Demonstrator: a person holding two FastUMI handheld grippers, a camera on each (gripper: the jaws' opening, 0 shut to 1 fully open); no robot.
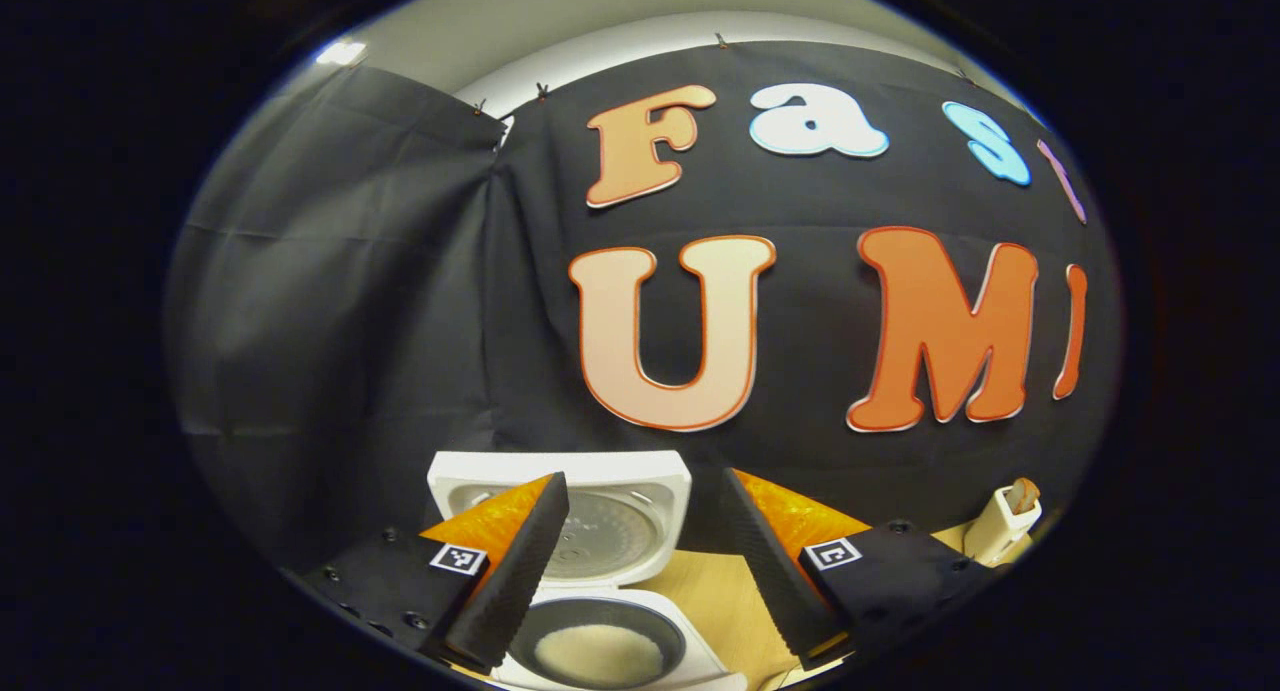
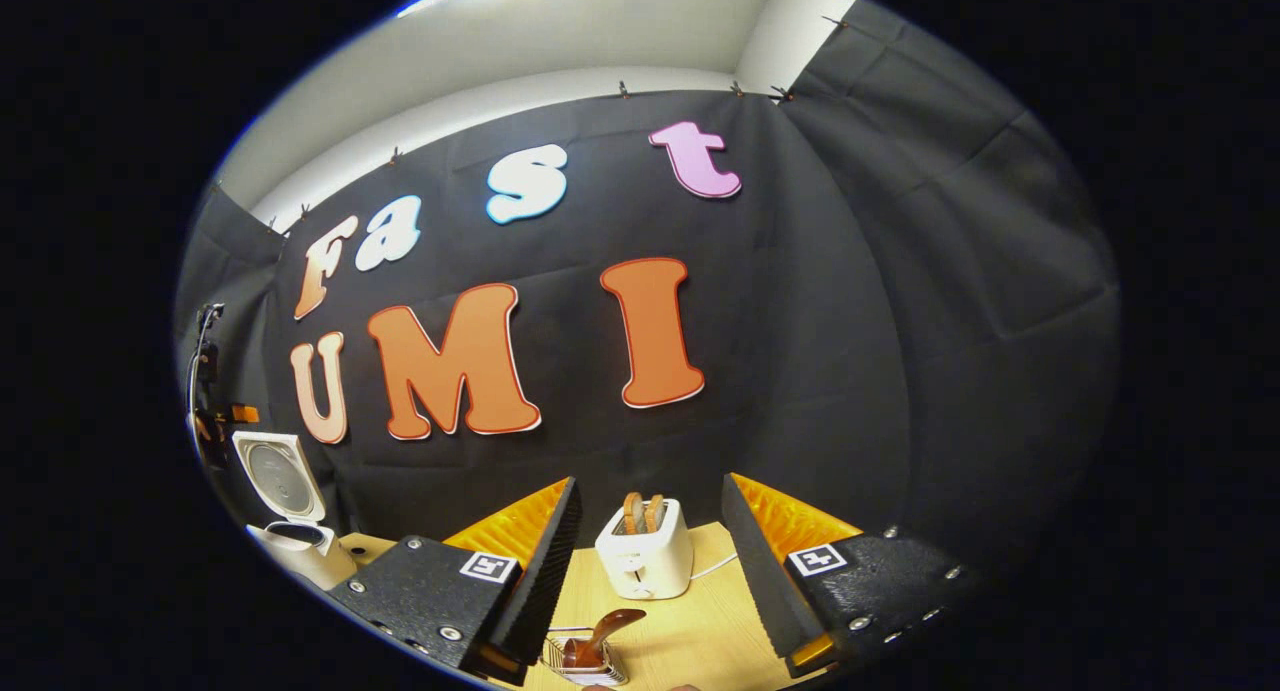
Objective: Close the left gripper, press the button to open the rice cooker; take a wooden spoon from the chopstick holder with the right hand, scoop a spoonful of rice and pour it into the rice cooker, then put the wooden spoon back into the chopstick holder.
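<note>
The rice cooker (image 1: 600, 581) stands on the table (image 1: 725, 601) with its lid up and rice (image 1: 598, 653) in the pot, under the gaping left tongs (image 1: 640, 561). The right tongs (image 2: 650, 566) gape above what looks like the wooden spoon (image 2: 600, 636) in the chopstick holder (image 2: 585, 661), near a toaster (image 2: 645, 551).

A light wooden table (image 2: 690, 626) carries 3 things in the right gripper view: a white toaster (image 2: 645, 556) near centre, a wire chopstick holder (image 2: 585, 661) at 7 o'clock from it, and an open white rice cooker (image 2: 300, 551) at 9 o'clock.
</note>
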